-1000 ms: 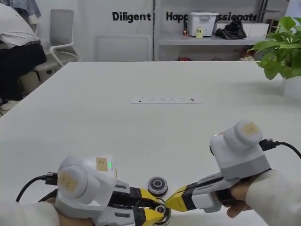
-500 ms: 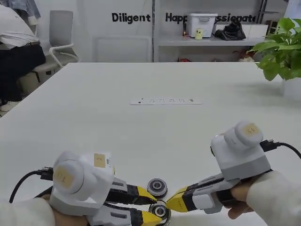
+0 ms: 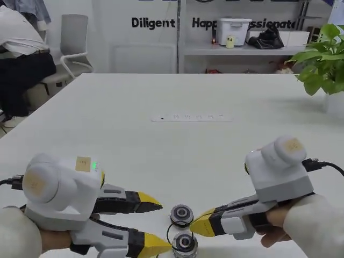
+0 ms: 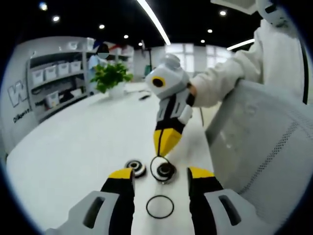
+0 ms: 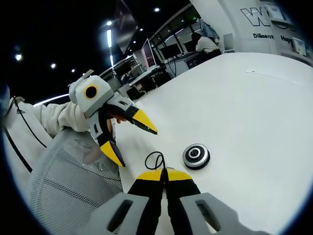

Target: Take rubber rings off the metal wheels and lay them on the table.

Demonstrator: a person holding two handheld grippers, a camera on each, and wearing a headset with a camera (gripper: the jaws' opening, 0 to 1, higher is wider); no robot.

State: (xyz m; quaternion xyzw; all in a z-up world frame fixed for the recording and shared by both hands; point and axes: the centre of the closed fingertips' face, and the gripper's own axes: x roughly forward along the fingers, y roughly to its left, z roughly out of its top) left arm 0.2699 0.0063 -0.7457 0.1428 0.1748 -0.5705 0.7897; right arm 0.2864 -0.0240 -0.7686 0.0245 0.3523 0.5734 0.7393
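step: second ring coming off. right gripper (image 5: 165, 171) has its jaws fully closed, pinching a thin black rubber ring (image 5: 155, 160) by its edge, the loop standing out from the tips. in the left gripper view that loop hangs right over the near wheel (image 4: 165, 171). can't tell if its low side is clear of the rim or hooked on it.

left gripper (image 3: 163, 224) is wide open, nothing in it, tips either side of the near wheel without touching. one loose ring (image 4: 160, 206) lies flat on the table (image 3: 177, 150) between the left jaws, just on the near side of that wheel. far wheel (image 5: 196, 155) sits just beside the near one, with a dark outer band, so i'd say its ring is still on.

next: lift the held ring clear and lay it flat near the loose one. it's floppy, so the wheel may drag along if it's hooked. the left gripper could pin the wheel down. then do the far wheel.

text: wall reads "diligent" (image 3: 152, 22), then a word starting "happ" and ending "ssionate", its middle hidden by a white storage box (image 3: 231, 29). stickers on the gripper housings aren't legible.
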